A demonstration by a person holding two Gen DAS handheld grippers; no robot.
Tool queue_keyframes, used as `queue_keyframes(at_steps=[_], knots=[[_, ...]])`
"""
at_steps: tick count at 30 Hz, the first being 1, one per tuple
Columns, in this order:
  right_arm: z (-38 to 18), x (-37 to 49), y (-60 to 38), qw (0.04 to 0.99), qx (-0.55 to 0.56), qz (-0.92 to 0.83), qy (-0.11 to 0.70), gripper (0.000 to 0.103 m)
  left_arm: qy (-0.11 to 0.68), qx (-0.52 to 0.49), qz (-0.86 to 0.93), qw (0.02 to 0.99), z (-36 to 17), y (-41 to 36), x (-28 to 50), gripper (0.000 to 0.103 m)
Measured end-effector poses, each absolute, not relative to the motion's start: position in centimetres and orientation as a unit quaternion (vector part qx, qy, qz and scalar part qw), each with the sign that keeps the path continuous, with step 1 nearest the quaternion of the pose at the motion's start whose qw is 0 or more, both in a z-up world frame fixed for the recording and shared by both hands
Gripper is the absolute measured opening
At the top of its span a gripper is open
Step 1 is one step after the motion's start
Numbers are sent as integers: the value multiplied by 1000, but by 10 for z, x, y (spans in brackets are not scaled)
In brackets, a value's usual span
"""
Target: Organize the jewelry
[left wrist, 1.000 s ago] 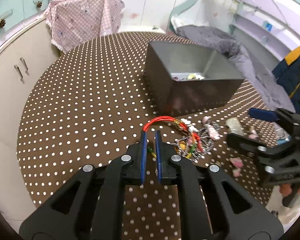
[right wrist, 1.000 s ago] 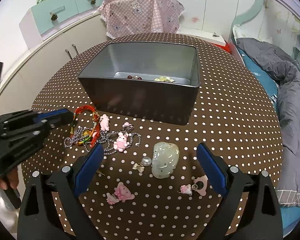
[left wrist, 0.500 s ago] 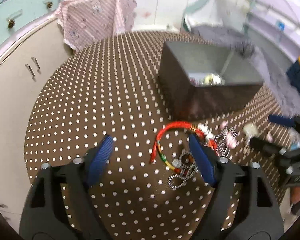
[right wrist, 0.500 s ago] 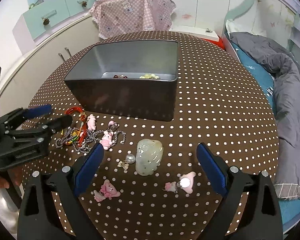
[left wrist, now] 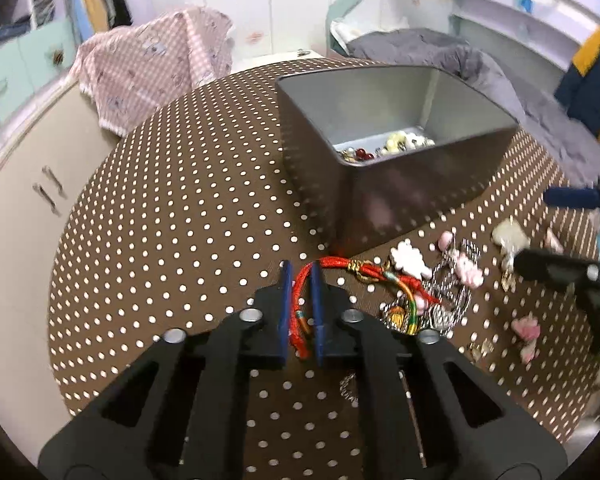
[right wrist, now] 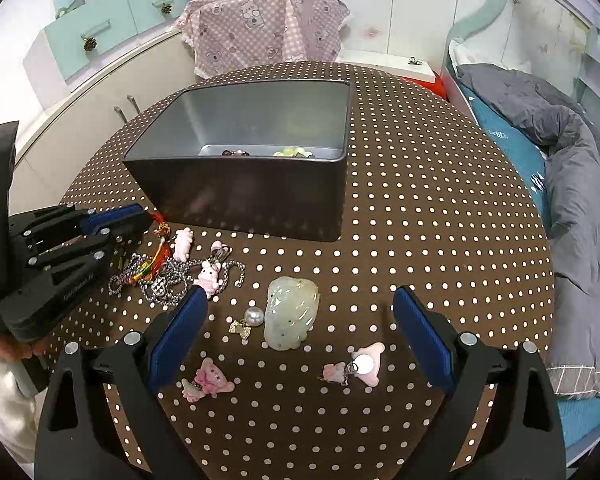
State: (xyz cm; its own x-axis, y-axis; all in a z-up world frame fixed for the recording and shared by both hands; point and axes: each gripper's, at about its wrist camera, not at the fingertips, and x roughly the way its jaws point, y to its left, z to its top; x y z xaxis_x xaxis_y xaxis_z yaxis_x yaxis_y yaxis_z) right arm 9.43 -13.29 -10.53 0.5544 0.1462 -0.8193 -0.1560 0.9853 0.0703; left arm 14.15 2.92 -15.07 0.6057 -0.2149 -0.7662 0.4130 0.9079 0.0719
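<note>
Pinching the red cord (left wrist: 300, 300), left claw (left wrist: 300, 280); right claw (right wrist: 298, 320) gapes over hidden jade pendant (right wrist: 292, 312).

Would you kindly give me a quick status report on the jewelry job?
Left claw shut on red cord bracelet. Right claw open, empty. Bracelet tangled with ball chain. Grey box path clear.

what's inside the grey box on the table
Inside the grey box, dark red beads and pale yellowish beads lie along the near wall. That wall hides the rest of the floor.
</note>
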Motion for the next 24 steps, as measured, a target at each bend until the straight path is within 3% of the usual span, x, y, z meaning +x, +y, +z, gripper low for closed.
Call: queue_keyframes(at_steps=[10,21,24], knots=[[-102,100,-109,880,-26,112,460,90,409,53,-161,897,-134,65,134,3],[-92,111,-87,880,-25,165,445,90,336,-3,-139,932,-80,107,99,3],[-91,113,-73,877,-37,195,437,83,327,-15,-135,935,-76,115,92,3]])
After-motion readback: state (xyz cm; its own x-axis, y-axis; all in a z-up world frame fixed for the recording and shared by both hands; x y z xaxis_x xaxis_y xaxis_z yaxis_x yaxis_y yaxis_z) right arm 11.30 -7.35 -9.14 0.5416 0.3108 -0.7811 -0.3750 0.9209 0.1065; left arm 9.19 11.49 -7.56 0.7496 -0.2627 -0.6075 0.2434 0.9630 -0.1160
